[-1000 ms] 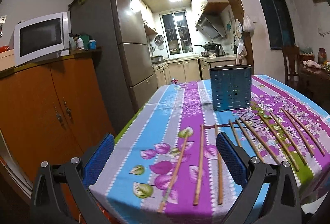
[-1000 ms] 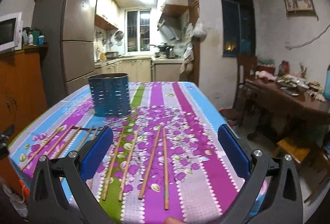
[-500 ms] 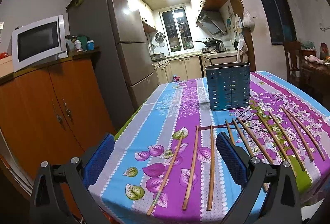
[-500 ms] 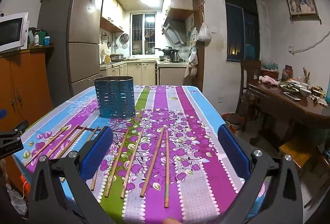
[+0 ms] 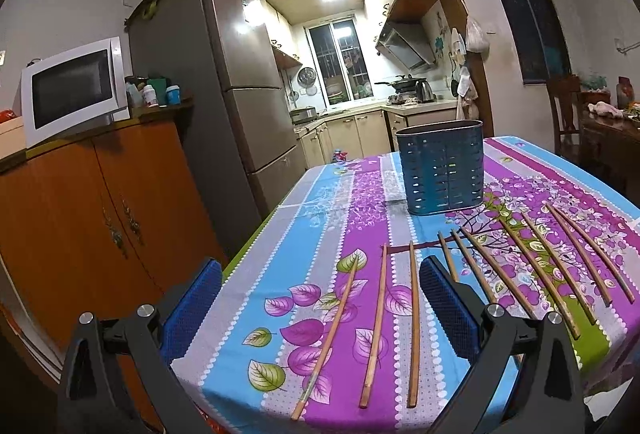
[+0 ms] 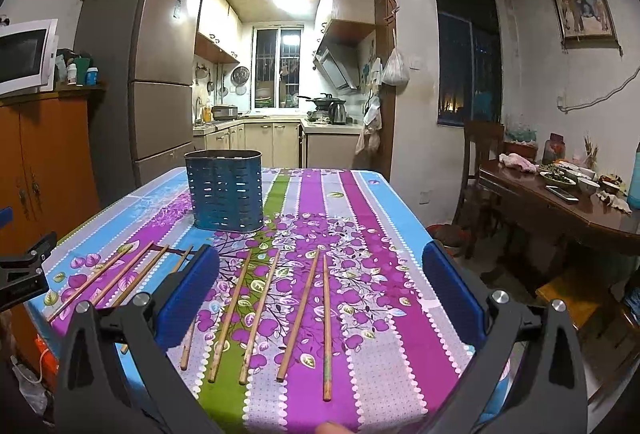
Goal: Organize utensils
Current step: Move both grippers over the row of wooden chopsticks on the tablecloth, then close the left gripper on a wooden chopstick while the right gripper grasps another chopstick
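Dim dining room that opens onto a lit kitchen at the back, with a tall grey fridge (image 5: 224, 86) on the left next to an orange wooden cabinet (image 5: 92, 210) that has a white microwave (image 5: 72, 86) on top. The main surface is a table under a striped purple, blue and green floral tablecloth (image 6: 384, 218). A dark wooden side table (image 6: 560, 210) with dishes on it sits off to the right.

Toward the far left of the table stands a blue perforated metal utensil holder (image 6: 225, 190), upright. Spread across the near half is a row of loose brown wooden chopsticks (image 6: 256, 310), all lying flat and pointing roughly toward the far end, some fanned a bit, none in the holder.

The left gripper (image 5: 320, 308) hangs over the near left corner, its blue-padded fingers (image 5: 192, 310) spread wide with nothing between them; three chopsticks lie on the cloth in the gap. The right gripper (image 6: 320, 298) is over the near edge further right, jaws also spread wide and holding nothing, with several chopsticks on the cloth between its blue pads.
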Motion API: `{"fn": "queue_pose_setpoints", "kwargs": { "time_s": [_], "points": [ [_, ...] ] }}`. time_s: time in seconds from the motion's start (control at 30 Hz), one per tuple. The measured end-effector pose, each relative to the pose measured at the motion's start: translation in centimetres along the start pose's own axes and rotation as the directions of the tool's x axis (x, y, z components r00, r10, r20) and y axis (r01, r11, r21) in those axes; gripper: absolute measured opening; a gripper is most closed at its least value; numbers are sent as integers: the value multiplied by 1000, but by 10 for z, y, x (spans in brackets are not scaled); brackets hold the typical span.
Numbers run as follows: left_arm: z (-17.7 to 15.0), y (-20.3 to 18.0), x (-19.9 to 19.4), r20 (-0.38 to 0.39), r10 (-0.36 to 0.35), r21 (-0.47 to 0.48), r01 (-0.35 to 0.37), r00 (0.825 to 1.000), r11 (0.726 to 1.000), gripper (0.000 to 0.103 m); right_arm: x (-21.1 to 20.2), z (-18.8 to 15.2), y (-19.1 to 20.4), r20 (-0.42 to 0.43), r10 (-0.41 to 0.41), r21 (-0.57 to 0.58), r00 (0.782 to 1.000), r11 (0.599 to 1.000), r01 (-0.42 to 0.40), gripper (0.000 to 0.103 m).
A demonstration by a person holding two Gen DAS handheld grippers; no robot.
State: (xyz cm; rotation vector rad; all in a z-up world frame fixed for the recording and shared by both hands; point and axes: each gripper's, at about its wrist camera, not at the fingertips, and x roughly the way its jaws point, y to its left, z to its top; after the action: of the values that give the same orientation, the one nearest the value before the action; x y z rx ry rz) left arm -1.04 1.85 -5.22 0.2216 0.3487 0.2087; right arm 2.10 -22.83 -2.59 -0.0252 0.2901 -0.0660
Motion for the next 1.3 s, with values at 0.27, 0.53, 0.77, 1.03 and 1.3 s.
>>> {"fn": "queue_pose_setpoints", "kwargs": {
  "time_s": [0.27, 0.53, 0.77, 1.03, 1.3],
  "points": [
    [-29, 30, -12, -3, -131, -48, 131, 991, 990, 99, -4, -6, -12, -8, 91, 81, 996, 993, -90, 98],
    [-80, 23, -21, -109, -260, 49, 266, 960, 963, 69, 7, -44, -15, -151, 88, 26, 985, 996, -85, 98],
    [-100, -1, 5, -163, -290, 98, 308, 943, 946, 37, 1, -65, -5, -179, 126, -36, 976, 990, -135, 77],
    [-107, -1, 30, -166, -316, 98, 334, 934, 937, 25, -4, -75, 11, -203, 121, -116, 972, 982, -147, 51],
    [-110, 3, 34, -126, -350, 87, 362, 928, 928, 25, 15, -88, 24, -230, 72, -151, 971, 983, -108, 23]
  ]
}}
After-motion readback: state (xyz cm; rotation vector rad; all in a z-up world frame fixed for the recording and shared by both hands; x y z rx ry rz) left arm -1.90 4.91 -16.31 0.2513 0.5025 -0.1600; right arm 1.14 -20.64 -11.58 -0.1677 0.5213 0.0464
